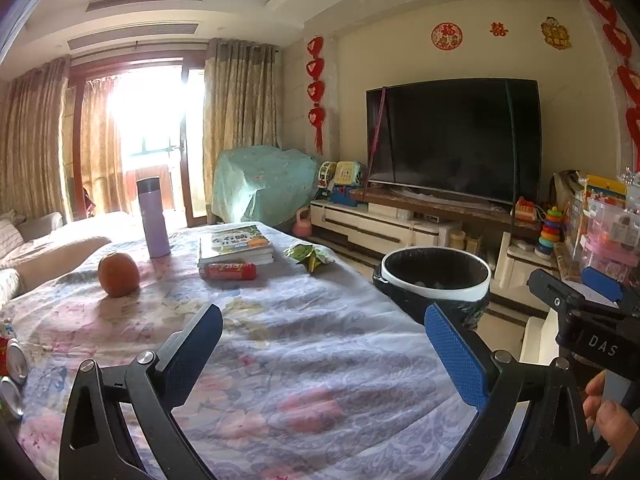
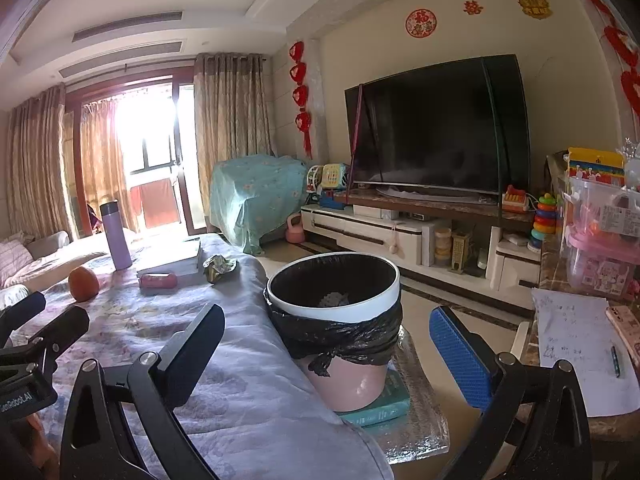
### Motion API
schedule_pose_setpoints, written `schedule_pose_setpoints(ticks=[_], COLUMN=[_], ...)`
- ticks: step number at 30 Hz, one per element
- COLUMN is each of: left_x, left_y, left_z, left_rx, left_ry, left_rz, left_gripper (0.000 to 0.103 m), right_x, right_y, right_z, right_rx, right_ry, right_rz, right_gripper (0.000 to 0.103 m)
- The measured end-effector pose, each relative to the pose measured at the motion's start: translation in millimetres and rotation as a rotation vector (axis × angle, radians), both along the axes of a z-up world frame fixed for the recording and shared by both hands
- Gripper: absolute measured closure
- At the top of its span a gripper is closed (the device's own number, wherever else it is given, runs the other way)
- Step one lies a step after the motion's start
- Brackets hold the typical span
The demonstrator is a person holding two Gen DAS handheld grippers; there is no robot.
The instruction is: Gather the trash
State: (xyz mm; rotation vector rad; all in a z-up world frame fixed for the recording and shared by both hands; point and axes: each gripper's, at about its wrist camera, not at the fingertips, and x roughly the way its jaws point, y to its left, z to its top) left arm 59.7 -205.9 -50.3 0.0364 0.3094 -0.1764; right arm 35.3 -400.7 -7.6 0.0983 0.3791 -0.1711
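Observation:
A crumpled green wrapper (image 1: 309,257) lies near the far right edge of the cloth-covered table (image 1: 280,340); it also shows in the right wrist view (image 2: 218,267). A red snack tube (image 1: 230,271) lies in front of the books. A pink bin with a black liner (image 2: 340,320) stands beside the table on a book; it also shows in the left wrist view (image 1: 436,280), with some scrap inside. My left gripper (image 1: 324,356) is open and empty over the table. My right gripper (image 2: 328,352) is open and empty, in front of the bin.
An orange (image 1: 119,274), a purple flask (image 1: 153,218) and stacked books (image 1: 236,245) sit on the table. Cans (image 1: 14,364) lie at its left edge. A side table (image 2: 576,344) with paper, pen and phone is at right. A TV (image 2: 436,126) stands behind.

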Motion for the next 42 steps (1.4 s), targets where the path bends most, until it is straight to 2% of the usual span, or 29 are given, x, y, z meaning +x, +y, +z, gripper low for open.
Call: schedule_pose_setpoints(ticks=[19,42], left_x=[1.6,-0.9], left_y=[6.5,7.3], left_z=[-3.3,-2.5], left_rx=[0.008,0.005], left_ry=[-0.009,-0.012], left_rz=[0.009,0.001], left_gripper=[0.001,0.001], right_x=[-5.2,-5.8], right_y=[0.3,3.2], right_z=[2.2,5.6], right_rx=[0.019,0.017], right_ry=[-0.035,-0.037], right_rz=[0.015,0.032], right_gripper=[0.000,0.000])
